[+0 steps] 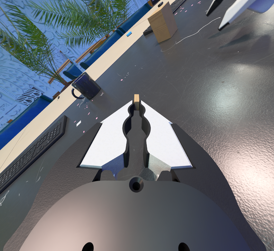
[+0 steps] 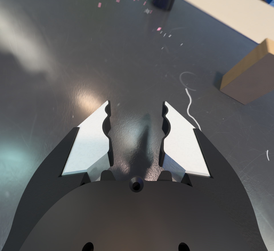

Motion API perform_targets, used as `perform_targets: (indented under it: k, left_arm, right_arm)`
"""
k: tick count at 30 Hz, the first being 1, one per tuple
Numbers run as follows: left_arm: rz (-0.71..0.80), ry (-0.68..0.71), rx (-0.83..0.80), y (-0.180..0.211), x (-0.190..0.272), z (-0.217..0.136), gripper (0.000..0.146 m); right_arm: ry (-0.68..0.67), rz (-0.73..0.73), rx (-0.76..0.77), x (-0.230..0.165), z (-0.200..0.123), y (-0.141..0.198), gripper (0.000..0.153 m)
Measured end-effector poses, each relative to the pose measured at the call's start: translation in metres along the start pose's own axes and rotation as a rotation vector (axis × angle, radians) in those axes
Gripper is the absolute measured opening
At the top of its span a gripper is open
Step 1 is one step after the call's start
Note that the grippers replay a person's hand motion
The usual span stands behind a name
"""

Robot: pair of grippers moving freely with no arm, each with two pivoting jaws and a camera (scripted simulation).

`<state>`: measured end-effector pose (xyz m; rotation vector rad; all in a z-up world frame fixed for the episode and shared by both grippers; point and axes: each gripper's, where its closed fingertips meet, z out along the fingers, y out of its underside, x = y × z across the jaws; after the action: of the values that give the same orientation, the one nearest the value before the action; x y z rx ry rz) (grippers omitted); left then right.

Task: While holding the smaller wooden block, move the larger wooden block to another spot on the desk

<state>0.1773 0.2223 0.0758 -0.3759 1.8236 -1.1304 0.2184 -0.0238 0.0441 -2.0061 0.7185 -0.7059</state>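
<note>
Dark desk mat [image 2: 103,51]. My left gripper [image 1: 136,102] pinching smaller wooden block [image 1: 136,101]. Right gripper [image 2: 136,104] wide open, empty; larger wooden block [image 2: 250,74] lies right-forward of its fingers, apart.

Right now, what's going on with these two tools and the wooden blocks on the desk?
The left tool is shut on the smaller wooden block, pinching it at the fingertips above the dark desk. The right tool is open and holds nothing, and is not touching the larger wooden block, which stands on the desk off to its right. A dark mug and a keyboard sit along the desk's far side.
</note>
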Motion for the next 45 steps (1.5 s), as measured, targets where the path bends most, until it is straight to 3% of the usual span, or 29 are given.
perform_targets:
  k: [3,8,12,14,16,22,26,28,29,45]
  left_arm:
    - [-0.005,0.008,-0.001,0.000,0.000,0.000,0.005]
    - [-0.029,0.018,0.004,0.000,-0.001,0.001,0.005]
    - [-0.042,0.022,0.010,0.000,-0.001,0.001,0.005]
    - [-0.047,0.024,0.013,-0.001,-0.001,0.001,0.005]
    - [-0.049,0.027,0.013,-0.001,-0.001,0.001,0.005]
    - [-0.043,0.040,0.009,-0.001,0.001,0.002,0.005]
    - [-0.038,0.051,0.007,0.000,0.003,0.002,0.005]
    - [-0.037,0.054,0.007,0.000,0.003,0.003,0.005]
    - [-0.038,0.056,0.007,-0.001,0.003,0.003,0.005]
    - [-0.037,0.075,0.010,-0.001,0.005,0.004,0.005]
  right_arm:
    - [0.072,0.144,0.124,0.027,-0.010,-0.022,0.086]
    - [0.290,0.310,0.174,0.124,-0.016,-0.051,0.100]
    - [0.338,0.455,0.181,0.194,0.017,-0.054,0.121]
    - [0.400,0.446,0.189,0.219,0.035,-0.053,0.140]
    - [0.455,0.419,0.180,0.234,0.052,-0.049,0.143]
    - [0.420,0.469,0.040,0.246,0.103,-0.024,0.141]
    - [0.450,0.497,0.079,0.256,0.109,-0.022,0.113]
    - [0.442,0.492,0.105,0.256,0.108,-0.023,0.092]
    - [0.431,0.490,0.114,0.256,0.107,-0.023,0.089]
    - [0.363,0.416,0.160,0.254,0.102,-0.043,0.089]
